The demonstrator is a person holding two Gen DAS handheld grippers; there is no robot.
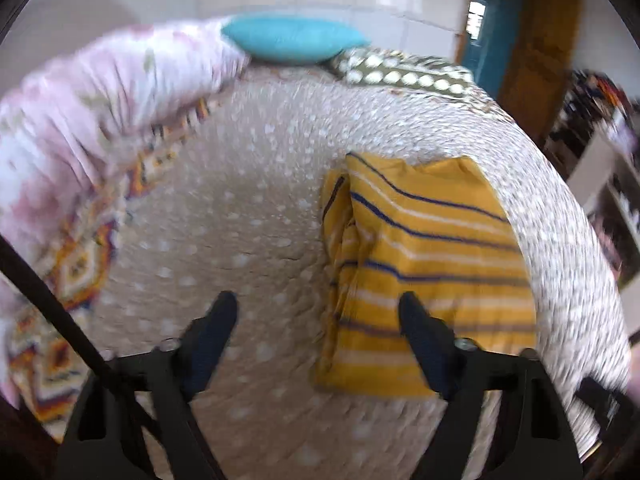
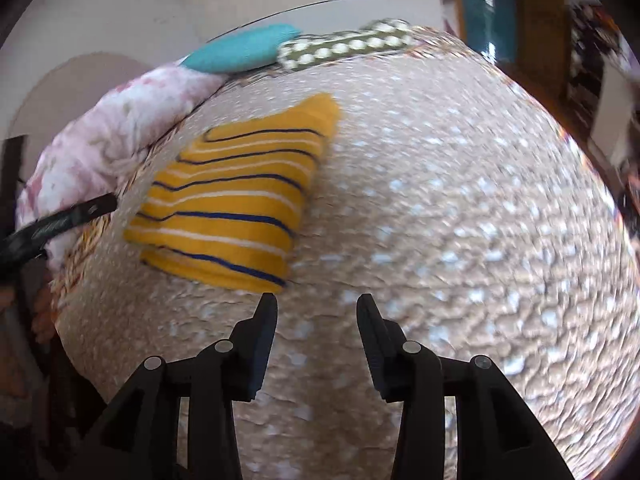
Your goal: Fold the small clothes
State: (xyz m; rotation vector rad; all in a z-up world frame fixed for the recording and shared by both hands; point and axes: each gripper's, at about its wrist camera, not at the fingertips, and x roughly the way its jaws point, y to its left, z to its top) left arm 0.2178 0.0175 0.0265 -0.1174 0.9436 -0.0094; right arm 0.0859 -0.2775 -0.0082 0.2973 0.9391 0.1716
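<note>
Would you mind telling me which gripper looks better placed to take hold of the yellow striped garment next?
Probably the left. The left gripper is open with one finger already over the yellow striped garment. The right gripper, also open, is over bare bedspread, just beside the garment's near edge.

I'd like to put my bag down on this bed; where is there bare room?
The widest bare stretch of bedspread lies right of the folded yellow striped cloth. Another patch lies between the cloth and the pink blanket. The head end is crowded by the teal pillow and dotted pillow.
</note>
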